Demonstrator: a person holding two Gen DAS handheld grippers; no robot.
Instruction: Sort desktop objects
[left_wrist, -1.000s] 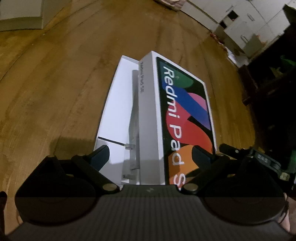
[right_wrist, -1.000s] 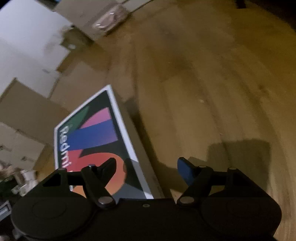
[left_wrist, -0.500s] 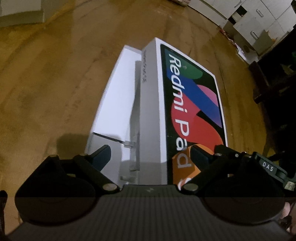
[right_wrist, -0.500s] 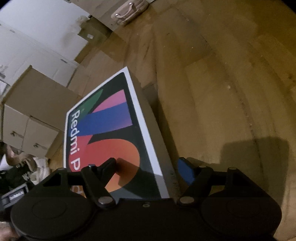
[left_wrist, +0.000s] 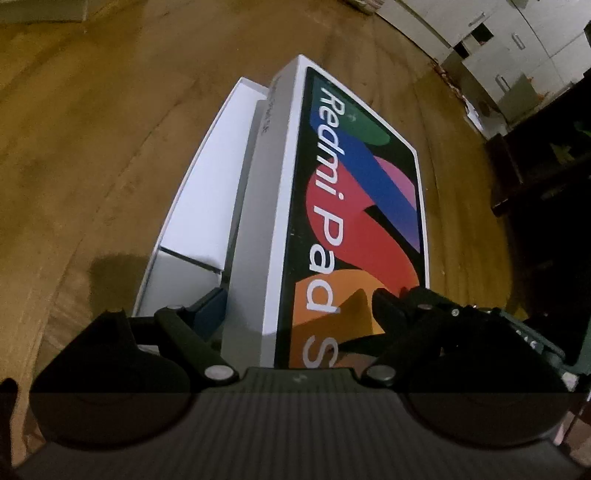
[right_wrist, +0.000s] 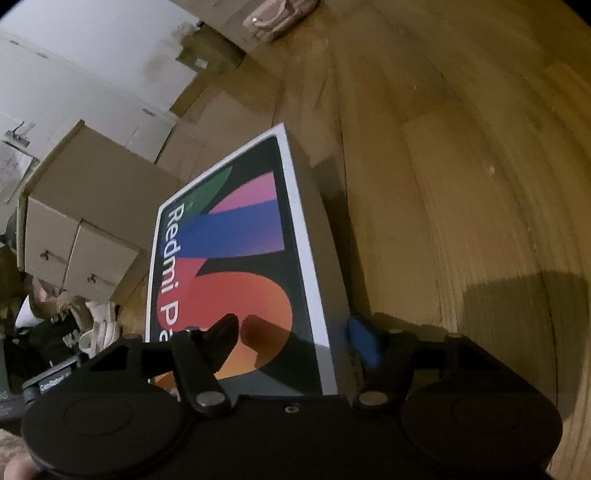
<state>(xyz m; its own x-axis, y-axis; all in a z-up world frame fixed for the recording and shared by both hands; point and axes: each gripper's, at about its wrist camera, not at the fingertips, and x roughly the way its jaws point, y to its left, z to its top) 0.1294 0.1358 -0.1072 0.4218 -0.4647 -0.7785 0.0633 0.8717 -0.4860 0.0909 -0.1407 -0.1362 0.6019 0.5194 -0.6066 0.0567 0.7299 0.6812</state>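
Straddling the near end of the colourful printed cardboard tablet-box lid (left_wrist: 354, 206), the left claw (left_wrist: 295, 306) and right claw (right_wrist: 291, 332) are both closing, neither visibly clamped. The lid lies tilted over its white cardboard tray (left_wrist: 207, 192) on the wooden worktop (right_wrist: 461, 166).

a redmi pad se box lid (left_wrist: 354, 206) fills the middle of the frame, its printed face dark with green, blue, pink, red and orange shapes and white lettering running down. it sits tilted over a white box tray (left_wrist: 207, 192) that shows at centre left on the wooden worktop (left_wrist: 92, 147). the left gripper (left_wrist: 295, 310) spans the lid's near end at the bottom of the frame, its jaws closing with the lid between them: the blue-padded finger beside the grey side wall, the other over the orange print. white cabinets (left_wrist: 498, 44) stand at upper right.
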